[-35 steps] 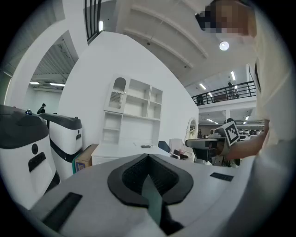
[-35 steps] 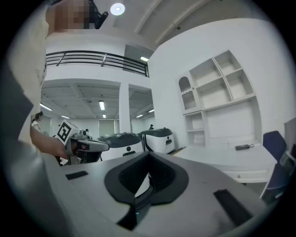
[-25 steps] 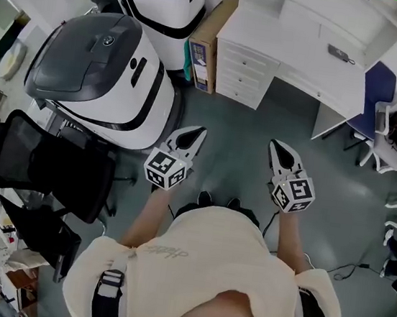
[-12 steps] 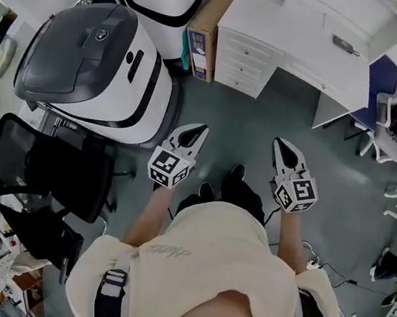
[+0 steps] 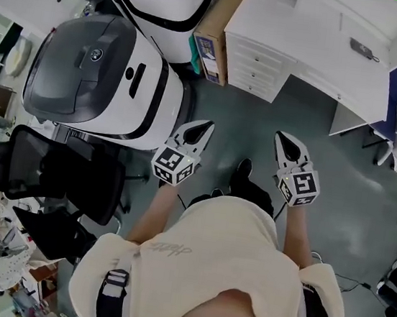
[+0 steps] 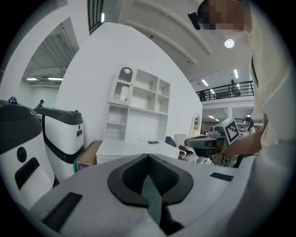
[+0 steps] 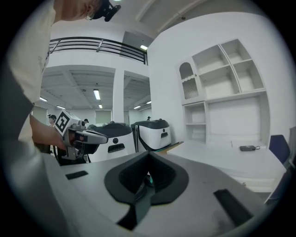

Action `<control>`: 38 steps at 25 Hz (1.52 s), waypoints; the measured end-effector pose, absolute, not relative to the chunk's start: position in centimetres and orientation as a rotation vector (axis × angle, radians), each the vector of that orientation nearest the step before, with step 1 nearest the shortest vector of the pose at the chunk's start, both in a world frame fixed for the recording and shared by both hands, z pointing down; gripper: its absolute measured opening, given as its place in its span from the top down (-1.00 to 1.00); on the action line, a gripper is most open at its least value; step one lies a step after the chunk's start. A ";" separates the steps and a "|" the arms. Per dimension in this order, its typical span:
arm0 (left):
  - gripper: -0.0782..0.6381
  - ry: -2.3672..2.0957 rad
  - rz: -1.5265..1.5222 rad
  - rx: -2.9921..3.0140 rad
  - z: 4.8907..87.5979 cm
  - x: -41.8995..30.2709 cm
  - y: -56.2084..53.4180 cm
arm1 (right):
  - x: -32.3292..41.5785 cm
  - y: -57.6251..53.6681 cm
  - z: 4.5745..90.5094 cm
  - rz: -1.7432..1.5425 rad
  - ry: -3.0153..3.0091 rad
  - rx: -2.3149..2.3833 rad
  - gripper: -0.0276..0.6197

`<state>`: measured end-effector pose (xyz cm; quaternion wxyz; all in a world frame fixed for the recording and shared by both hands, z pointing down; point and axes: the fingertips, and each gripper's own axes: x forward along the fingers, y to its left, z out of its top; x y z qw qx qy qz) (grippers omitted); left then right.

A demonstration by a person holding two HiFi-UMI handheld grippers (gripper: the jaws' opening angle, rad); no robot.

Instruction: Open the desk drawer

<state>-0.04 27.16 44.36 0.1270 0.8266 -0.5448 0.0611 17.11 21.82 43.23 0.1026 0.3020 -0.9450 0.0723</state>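
— Checking status: where's the drawer?
— Up ahead in the white desk (image 5: pixel 321 54), well apart from me. The drawer stack (image 5: pixel 255 66) is at the desk's end, three fronts, all look shut, roughly between where my two claws point. A cardboard box (image 5: pixel 214 26) leans just beside it
— Handling?
— My guess: light board box on runners, stiff, slides straight out. Shouldn't need much force unless it's loaded; contents unknown. Painted front looks slick, so no purchase on the face itself
— Where do you grab?
— Each front has a small pull (image 5: pixel 258 54) at centre; too small from here to tell knob or cup. I'd pinch that and draw straight back, level, no twist, or it may bind
— Claws?
— My left gripper (image 5: pixel 206 125) has its jaws closed, nothing between them. My right gripper (image 5: pixel 281 136) the same: closed, empty. Both held out in front of me, well short of the desk. Whichever goes in has to open before it can take the pull
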 end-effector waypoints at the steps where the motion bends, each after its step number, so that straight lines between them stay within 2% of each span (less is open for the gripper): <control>1: 0.78 -1.590 0.185 2.407 44.2 -0.1 25.9 | 16.9 20.5 43.2 0.209 -2.798 0.884 0.93; 6: 0.78 -1.611 0.197 2.403 43.2 0.2 20.2 | 16.9 14.4 43.6 0.241 -2.837 0.837 0.93; 10: 0.78 -1.595 0.048 2.347 42.6 0.2 16.7 | 17.0 11.0 44.1 0.240 -2.852 0.803 0.93; 14: 0.78 -1.640 0.028 2.305 42.9 -0.2 14.0 | 16.8 8.2 44.9 0.251 -2.860 0.773 0.93; 27: 0.78 -1.659 0.094 2.186 45.7 -0.9 11.9 | 15.2 5.2 47.8 0.365 -2.848 0.635 0.93; 38: 0.78 -1.580 0.106 2.265 45.9 -2.4 5.6 | 14.0 0.6 48.0 0.396 -2.828 0.732 0.93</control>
